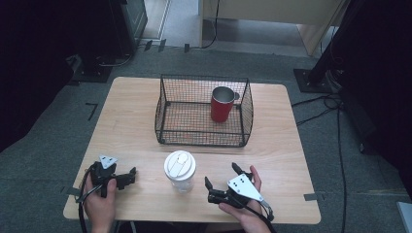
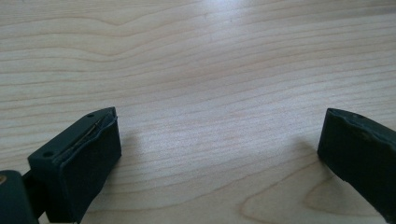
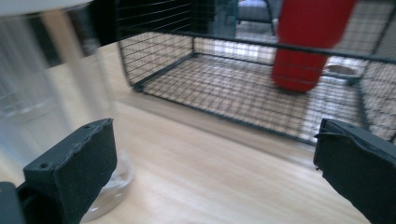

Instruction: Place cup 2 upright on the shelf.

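Cup point(image 1: 180, 171), clear plastic, white-lidded, likely light and crushable; grip mid-wall; right hand-held gripper point(image 1: 221, 175) beside cup, released

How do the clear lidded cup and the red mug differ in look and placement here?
The clear cup is see-through with a white lid on top; the red mug is opaque, open-topped, with a silvery inside. The clear cup stands on the bare table near the front, between the two grippers; the red mug stands inside the wire basket farther back. The red mug has a side handle; the clear cup shows none. Both stand upright.
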{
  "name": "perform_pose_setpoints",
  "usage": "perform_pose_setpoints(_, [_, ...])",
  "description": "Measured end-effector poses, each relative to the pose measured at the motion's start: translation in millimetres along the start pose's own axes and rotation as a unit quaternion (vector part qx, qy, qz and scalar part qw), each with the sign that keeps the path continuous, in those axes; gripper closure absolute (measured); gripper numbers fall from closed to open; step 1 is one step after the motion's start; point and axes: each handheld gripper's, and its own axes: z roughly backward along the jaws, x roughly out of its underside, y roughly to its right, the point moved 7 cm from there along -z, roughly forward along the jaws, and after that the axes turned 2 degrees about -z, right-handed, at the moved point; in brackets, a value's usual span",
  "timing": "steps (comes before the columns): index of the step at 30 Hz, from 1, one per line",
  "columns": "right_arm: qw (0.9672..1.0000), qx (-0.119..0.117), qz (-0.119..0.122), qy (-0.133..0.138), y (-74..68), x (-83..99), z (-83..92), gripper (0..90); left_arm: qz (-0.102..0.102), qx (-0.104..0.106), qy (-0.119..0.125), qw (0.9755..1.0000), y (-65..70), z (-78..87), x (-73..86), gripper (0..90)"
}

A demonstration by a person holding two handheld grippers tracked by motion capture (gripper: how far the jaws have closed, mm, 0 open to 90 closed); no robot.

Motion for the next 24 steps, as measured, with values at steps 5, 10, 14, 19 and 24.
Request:
perform_pose_setpoints(5, [0.9998,-0.021,-0.004,0.0,-16.8,1.2,-2.0,0.0,0.001,0.0,0.001,1.0,0.8,0.0,0.0,0.0])
perform_pose_setpoints(10, [0.9991,-0.042,-0.006,0.001,-31.7,-0.7,-5.3,0.0,0.0,0.0,0.001,1.0,1.4,0.0,0.0,0.0])
perform_pose_setpoints(14, [0.9987,-0.051,-0.005,0.001,-40.4,-1.5,-8.9,0.0,0.0,0.0,0.001,1.0,1.4,0.0,-0.1,0.0])
perform_pose_setpoints(19, [0.9979,-0.065,-0.004,0.002,-49.1,-4.3,-13.9,0.0,0.0,0.0,0.001,1.0,1.4,0.0,-0.1,0.0])
perform_pose_setpoints(24, [0.9965,-0.083,0.002,0.004,-63.1,-9.1,-19.4,0.0,0.001,0.0,0.002,1.0,1.5,-0.2,-0.2,0.0])
